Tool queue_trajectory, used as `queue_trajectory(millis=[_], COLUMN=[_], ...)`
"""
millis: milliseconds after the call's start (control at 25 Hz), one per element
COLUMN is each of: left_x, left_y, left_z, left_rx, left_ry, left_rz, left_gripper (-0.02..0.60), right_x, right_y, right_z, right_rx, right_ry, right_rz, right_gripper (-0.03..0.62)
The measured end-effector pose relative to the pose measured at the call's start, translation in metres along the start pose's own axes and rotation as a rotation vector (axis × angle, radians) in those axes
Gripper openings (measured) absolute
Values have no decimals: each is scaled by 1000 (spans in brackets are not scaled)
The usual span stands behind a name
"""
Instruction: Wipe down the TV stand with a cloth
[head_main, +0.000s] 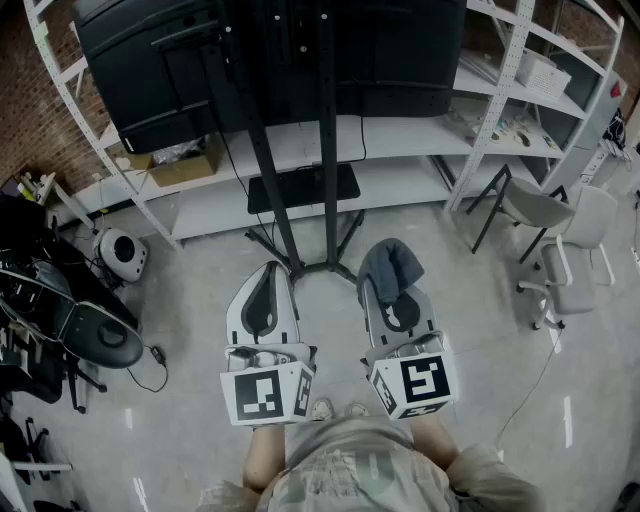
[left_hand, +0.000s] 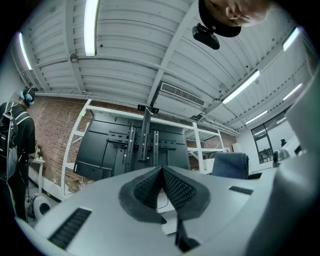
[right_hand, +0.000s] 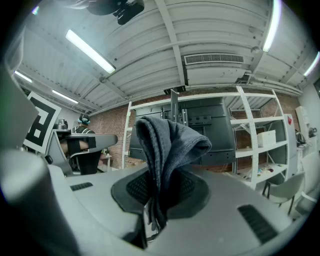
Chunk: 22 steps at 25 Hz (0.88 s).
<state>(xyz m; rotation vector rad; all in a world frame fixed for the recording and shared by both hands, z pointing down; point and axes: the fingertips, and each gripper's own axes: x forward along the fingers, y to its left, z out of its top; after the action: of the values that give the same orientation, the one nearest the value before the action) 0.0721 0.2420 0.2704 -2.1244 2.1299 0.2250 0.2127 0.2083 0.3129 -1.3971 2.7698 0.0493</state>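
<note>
As I stood on the floor facing it, the black TV stand rose just ahead of me, its two poles running down to a base near my grippers, with white shelving behind it. My left gripper was held out in front of me, jaws pressed together with nothing between them. My right gripper, beside it, was clamped on the grey cloth, which stood bunched above the jaws, apart from the TV stand.
</note>
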Motion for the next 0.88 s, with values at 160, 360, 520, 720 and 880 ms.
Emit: queue_trajectory(millis=[160,360,520,720,880], left_x=[1,-6,-9,-18,-25], left_y=[3,5,14,39,66], left_z=[-3,-8,-10,-15,-14], left_rx=[-7,-16,-27,-48,-64], left_ry=[-1,10,18,23,19], left_rz=[14,11,16,29,38], left_gripper=[15,15,15,15,15], right_x=[2,-3,-5,0,9], right_y=[-1,4,10,26,45], right_z=[-1,-3,-1,-5,-5], right_rx=[-8,0,17,30,33], right_ry=[-1,2,-6,-8,-8], right_rz=[6,10,10,17,26], right_gripper=[58,58,58,58,58])
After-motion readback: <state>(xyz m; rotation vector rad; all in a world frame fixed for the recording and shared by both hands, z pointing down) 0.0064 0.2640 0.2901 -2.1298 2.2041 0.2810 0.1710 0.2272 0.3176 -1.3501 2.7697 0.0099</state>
